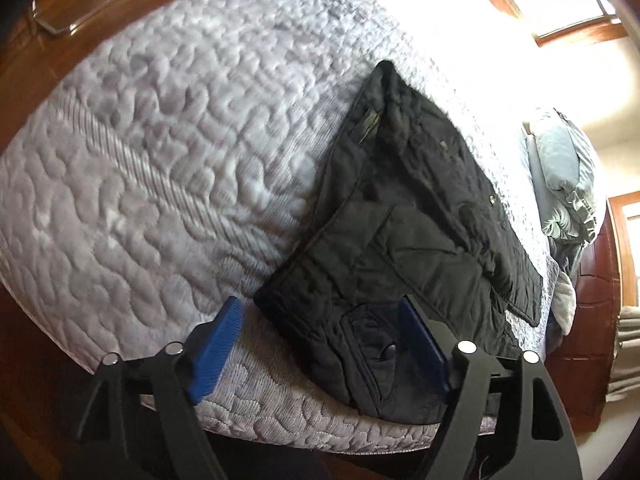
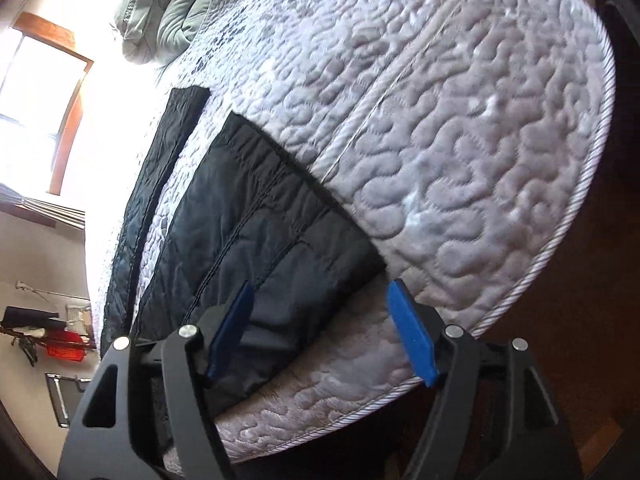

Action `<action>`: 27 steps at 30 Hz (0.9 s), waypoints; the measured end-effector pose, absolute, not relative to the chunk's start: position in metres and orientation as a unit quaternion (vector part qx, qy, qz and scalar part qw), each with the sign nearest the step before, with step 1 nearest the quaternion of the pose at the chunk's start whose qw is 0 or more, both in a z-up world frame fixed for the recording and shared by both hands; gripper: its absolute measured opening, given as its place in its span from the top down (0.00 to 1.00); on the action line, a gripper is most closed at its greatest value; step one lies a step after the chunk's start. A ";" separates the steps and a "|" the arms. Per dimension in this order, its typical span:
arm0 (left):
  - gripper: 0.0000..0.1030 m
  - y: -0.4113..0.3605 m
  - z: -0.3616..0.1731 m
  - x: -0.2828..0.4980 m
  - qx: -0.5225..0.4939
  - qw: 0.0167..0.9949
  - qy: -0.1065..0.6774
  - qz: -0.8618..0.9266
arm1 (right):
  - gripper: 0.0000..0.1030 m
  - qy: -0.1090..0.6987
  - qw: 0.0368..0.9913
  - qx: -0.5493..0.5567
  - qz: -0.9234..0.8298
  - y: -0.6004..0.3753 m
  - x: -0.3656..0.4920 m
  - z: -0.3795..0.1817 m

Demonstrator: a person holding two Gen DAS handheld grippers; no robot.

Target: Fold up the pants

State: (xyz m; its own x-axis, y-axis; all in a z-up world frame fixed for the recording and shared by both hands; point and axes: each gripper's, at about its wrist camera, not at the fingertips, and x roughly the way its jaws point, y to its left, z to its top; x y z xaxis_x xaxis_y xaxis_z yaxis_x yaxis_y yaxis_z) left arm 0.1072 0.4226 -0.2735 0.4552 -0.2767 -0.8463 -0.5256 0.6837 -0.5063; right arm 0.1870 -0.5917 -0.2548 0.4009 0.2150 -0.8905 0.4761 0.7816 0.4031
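Quilted grey-white mattress [image 1: 160, 152] filling most of both views, lying bare with wooden floor [image 1: 24, 52] showing around its edges. Pale grey-green bedding [image 2: 172, 12] bunching in a heap at the far end of the mattress; same heap sitting at the right edge [image 1: 568, 176] in the left view. Bright window [image 2: 36, 92] glaring on one side, washing out part of the mattress. Red item [image 2: 64, 348] and a dark cluttered rack sitting low beside the wall, too small to make out. Nothing lying between either tool and the cloth.

Left tool [image 1: 320, 352] standing spread wide, blue pads well apart, holding nothing, hovering over the near edge of the mattress with one pad [image 1: 424, 344] showing against the pocketed end of the garment; touching or not, cannot tell. Right tool [image 2: 320, 332] likewise gaping wide, gripping nothing, one pad [image 2: 230, 328] overlapping the dark cloth, the other [image 2: 412, 332] over bare mattress.

Black quilted pants [image 1: 408, 220] lying flat on the mattress, near its side edge. Waist and buttoned pocket [image 1: 376, 356] showing in the left view. Two legs [image 2: 248, 232] stretching apart in the right view, a strip of mattress between them.
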 end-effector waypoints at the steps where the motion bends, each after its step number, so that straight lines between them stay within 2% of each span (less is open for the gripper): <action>1: 0.14 0.428 -0.260 0.115 -0.375 0.771 0.509 0.078 | 0.31 0.538 0.783 0.300 -0.091 -0.596 0.191 -0.240; 4: 0.03 0.443 -0.227 0.154 -0.344 0.799 0.491 0.048 | 0.30 0.528 0.803 0.267 -0.067 -0.595 0.214 -0.206; 8: 0.04 0.446 -0.216 0.239 -0.300 0.807 0.509 -0.002 | 0.19 0.531 0.804 0.268 0.001 -0.568 0.274 -0.181; 16: 0.04 0.466 -0.272 0.356 -0.290 0.771 0.566 -0.033 | 0.14 0.586 0.783 0.201 0.066 -0.474 0.405 -0.198; 22: 0.04 0.479 -0.323 0.398 -0.280 0.749 0.600 -0.029 | 0.13 0.604 0.775 0.172 0.070 -0.444 0.474 -0.222; 27: 0.05 0.471 -0.327 0.408 -0.277 0.753 0.591 -0.085 | 0.13 0.610 0.769 0.156 0.109 -0.423 0.521 -0.232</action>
